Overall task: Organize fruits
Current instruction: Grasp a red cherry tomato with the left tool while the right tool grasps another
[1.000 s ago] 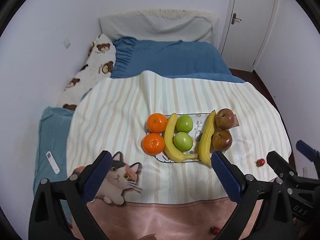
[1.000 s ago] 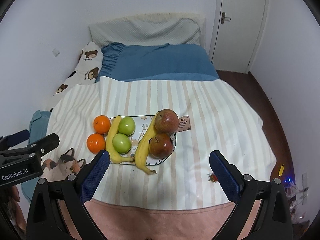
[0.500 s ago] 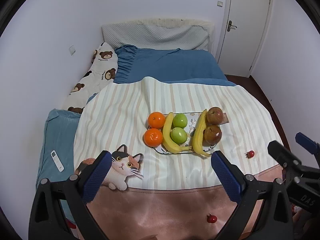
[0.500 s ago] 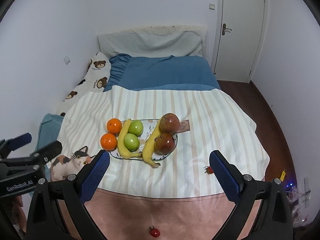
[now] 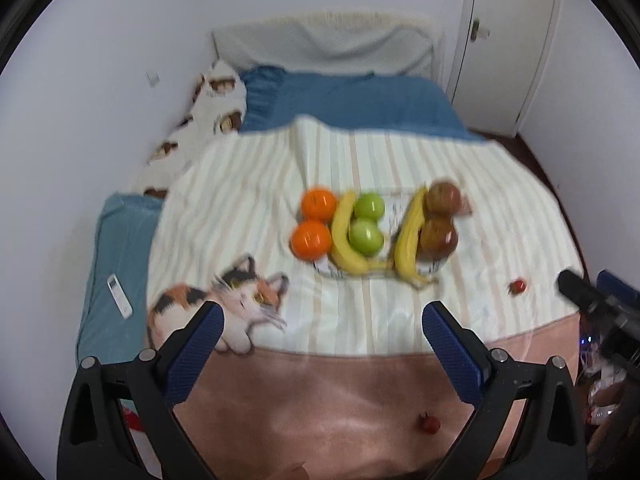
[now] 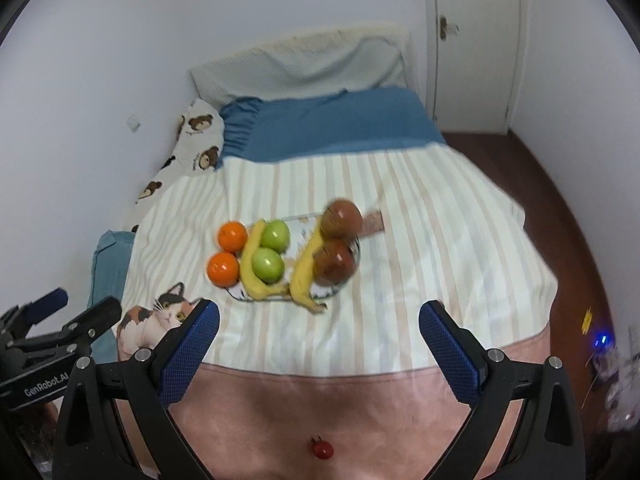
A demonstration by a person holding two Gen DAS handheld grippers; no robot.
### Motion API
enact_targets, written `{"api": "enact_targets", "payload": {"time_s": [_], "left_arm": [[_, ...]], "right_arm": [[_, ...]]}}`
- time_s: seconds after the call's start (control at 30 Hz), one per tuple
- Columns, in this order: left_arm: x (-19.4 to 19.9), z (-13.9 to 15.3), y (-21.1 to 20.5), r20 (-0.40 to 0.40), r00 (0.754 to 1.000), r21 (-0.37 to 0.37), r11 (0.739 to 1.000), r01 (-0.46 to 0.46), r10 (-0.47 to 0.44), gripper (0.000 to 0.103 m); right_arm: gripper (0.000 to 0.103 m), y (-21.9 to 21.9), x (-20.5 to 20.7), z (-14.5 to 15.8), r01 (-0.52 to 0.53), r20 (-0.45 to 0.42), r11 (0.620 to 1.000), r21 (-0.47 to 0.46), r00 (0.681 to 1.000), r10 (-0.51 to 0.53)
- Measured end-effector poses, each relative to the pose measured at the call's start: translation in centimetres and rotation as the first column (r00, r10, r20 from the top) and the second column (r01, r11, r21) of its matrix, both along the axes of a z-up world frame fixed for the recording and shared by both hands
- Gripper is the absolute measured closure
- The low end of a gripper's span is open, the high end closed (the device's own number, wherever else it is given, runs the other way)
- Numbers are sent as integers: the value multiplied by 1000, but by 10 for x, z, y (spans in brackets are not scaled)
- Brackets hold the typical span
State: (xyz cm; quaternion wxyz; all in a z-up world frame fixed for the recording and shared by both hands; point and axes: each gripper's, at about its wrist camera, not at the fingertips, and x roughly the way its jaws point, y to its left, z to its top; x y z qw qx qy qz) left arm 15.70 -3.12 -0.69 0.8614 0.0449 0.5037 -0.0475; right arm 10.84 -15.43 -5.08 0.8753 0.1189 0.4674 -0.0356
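Striped blanket on the bed bearing a tray of paired oranges, bananas, green and red apples; left gripper and right gripper, jaws apart, empty, above near edge; two small red fruits loose.

Glossy oranges and apples, shine on their skins. Matt striped cloth blanket underneath. Claw in black plastic, blue textured pads, small metal screws. Dark wood floor.
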Motion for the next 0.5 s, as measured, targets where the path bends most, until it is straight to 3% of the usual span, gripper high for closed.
{"api": "enact_targets", "payload": {"time_s": [0.1,0.17,0.23,0.3,0.4,0.5], "left_arm": [[-3,-43,-21,-127,992,7,1000,19,-18,2],[-7,-74,-37,-235,971,-11,999,44,-46,2],[-14,-111,-56,-374,924,-47,997,69,-82,2],[-25,-146,-73,-496,862,-102,992,69,-110,2],[-42,-185,-93,-595,793,-140,989,58,-131,11],[-51,-216,-106,-656,744,-150,988,38,-129,23]], "right_arm": [[1,-26,0,-24,20,-48,1000,1,999,-20],[1,-46,0,-43,29,-88,999,-14,996,-30],[1,-67,0,-63,30,-128,1000,-3,991,-31],[1,-84,1,-82,32,-169,999,14,985,-29],[7,-108,5,-112,22,-226,1000,7,974,-20],[13,-124,8,-137,7,-270,1000,-5,963,-8]]}}
